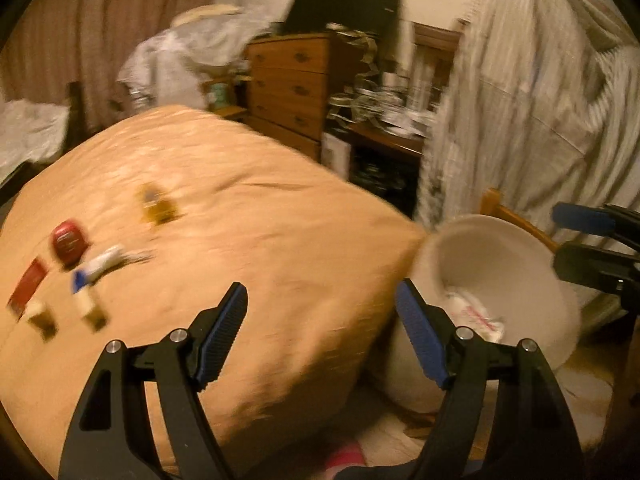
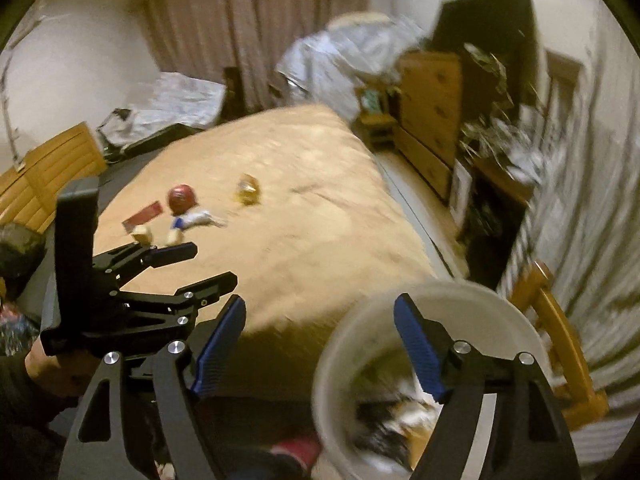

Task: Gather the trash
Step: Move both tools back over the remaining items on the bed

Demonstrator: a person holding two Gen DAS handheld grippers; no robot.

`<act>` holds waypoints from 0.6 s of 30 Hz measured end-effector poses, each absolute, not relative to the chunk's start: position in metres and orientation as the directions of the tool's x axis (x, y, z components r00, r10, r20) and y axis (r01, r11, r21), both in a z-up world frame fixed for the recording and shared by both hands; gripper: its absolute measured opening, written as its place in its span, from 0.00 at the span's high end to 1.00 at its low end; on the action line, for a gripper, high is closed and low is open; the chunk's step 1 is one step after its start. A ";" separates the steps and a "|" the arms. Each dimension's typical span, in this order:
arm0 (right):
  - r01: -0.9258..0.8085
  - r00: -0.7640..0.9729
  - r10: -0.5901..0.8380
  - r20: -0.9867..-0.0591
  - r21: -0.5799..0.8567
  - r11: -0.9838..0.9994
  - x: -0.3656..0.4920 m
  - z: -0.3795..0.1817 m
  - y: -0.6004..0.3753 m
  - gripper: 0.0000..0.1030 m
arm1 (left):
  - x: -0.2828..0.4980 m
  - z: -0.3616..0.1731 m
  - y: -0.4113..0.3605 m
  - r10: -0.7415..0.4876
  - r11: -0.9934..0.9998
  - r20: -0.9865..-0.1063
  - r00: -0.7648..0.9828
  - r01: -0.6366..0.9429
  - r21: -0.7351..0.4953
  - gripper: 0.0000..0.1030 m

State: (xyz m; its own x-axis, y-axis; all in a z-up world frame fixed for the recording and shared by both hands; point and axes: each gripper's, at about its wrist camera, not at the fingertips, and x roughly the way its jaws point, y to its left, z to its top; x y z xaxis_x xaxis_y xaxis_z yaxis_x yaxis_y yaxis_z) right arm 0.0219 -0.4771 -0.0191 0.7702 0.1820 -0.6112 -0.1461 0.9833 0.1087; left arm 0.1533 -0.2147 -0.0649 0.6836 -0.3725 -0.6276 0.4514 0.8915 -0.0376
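Reaching back from the bin [image 2: 432, 304], you had both grippers empty, jaws apart: left gripper [image 1: 320, 332], right gripper [image 2: 320, 340]. Trash [image 1: 68, 242] lay on the bed, well left of the bin. Your fast swing blurred the view; you risked misjudging and knocking pieces off.
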 end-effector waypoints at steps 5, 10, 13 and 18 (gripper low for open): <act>-0.256 0.791 0.253 -0.557 0.075 0.964 0.039 -0.016 -0.401 0.17 | 0.149 -0.067 -0.141 -0.257 0.949 -0.604 0.754 0.315 -0.010 0.25; -0.354 0.772 0.340 -0.538 0.081 0.932 0.062 -0.023 -0.324 0.16 | 0.153 -0.069 -0.070 -0.162 0.983 -0.602 0.782 0.184 -0.026 0.24; -0.398 0.764 0.375 -0.525 0.075 0.914 0.074 -0.025 -0.283 0.15 | 0.158 -0.072 -0.025 -0.105 0.994 -0.606 0.789 0.089 -0.056 0.22; -0.445 0.738 0.412 -0.534 0.073 0.893 0.093 -0.038 -0.230 0.14 | 0.165 -0.077 0.039 -0.009 0.997 -0.601 0.799 -0.037 -0.064 0.19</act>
State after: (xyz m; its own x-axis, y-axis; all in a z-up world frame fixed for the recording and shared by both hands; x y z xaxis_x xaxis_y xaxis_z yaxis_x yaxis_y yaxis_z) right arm 0.0935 -0.2297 -0.0379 0.7384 0.4116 -0.5341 -0.4449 0.8926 0.0728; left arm 0.1655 0.0387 -0.0775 0.7990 -0.0089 -0.6013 -0.0371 0.9973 -0.0641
